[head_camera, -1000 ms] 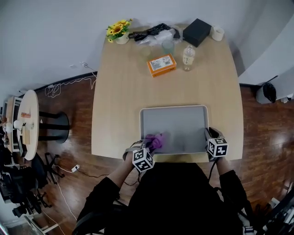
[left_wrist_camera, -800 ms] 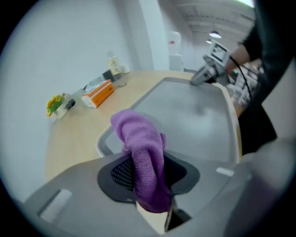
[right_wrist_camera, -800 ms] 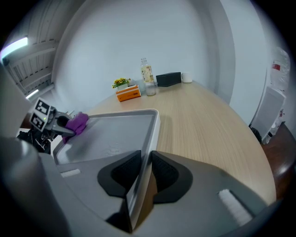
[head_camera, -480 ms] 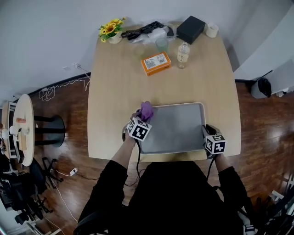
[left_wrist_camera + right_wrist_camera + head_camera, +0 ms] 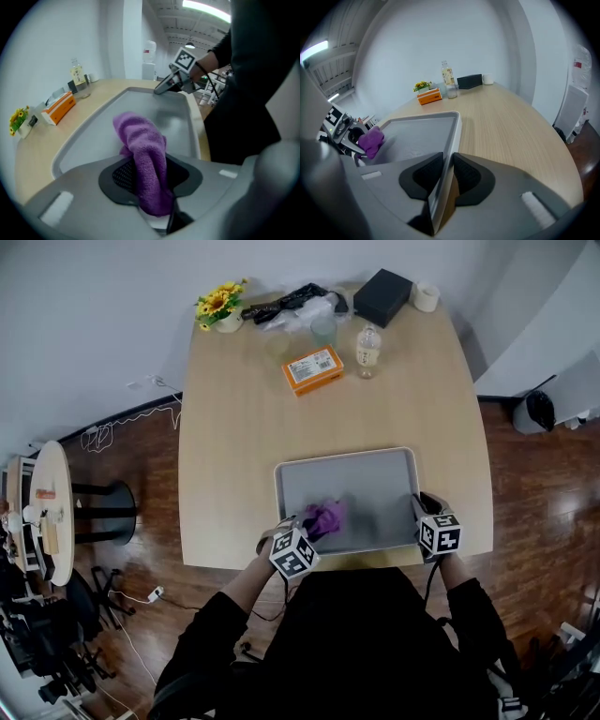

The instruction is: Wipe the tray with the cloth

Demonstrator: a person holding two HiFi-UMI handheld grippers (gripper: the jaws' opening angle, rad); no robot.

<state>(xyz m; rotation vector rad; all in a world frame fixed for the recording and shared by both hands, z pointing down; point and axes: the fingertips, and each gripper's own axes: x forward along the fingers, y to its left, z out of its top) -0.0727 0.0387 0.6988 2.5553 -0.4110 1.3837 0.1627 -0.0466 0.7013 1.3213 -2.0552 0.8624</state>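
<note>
A grey tray (image 5: 384,474) lies on the wooden table near its front edge. A purple cloth (image 5: 324,516) rests on the tray's front left part, and my left gripper (image 5: 309,525) is shut on it. In the left gripper view the cloth (image 5: 143,154) bulges out between the pads over the tray (image 5: 84,140). My right gripper (image 5: 424,512) is shut on the tray's right rim (image 5: 454,136), near the front corner. In the right gripper view the cloth (image 5: 371,140) shows at the left, held by the left gripper (image 5: 361,146).
At the table's far end stand an orange box (image 5: 309,369), a clear bottle (image 5: 367,350), a glass (image 5: 323,330), a black box (image 5: 382,296), a tape roll (image 5: 427,297), sunflowers (image 5: 216,306) and black items (image 5: 286,303). A round side table (image 5: 52,512) stands at the left.
My left gripper carried the cloth up the tray's left side to the far left corner, then back down to the front left part. The right gripper kept still on the rim.
</note>
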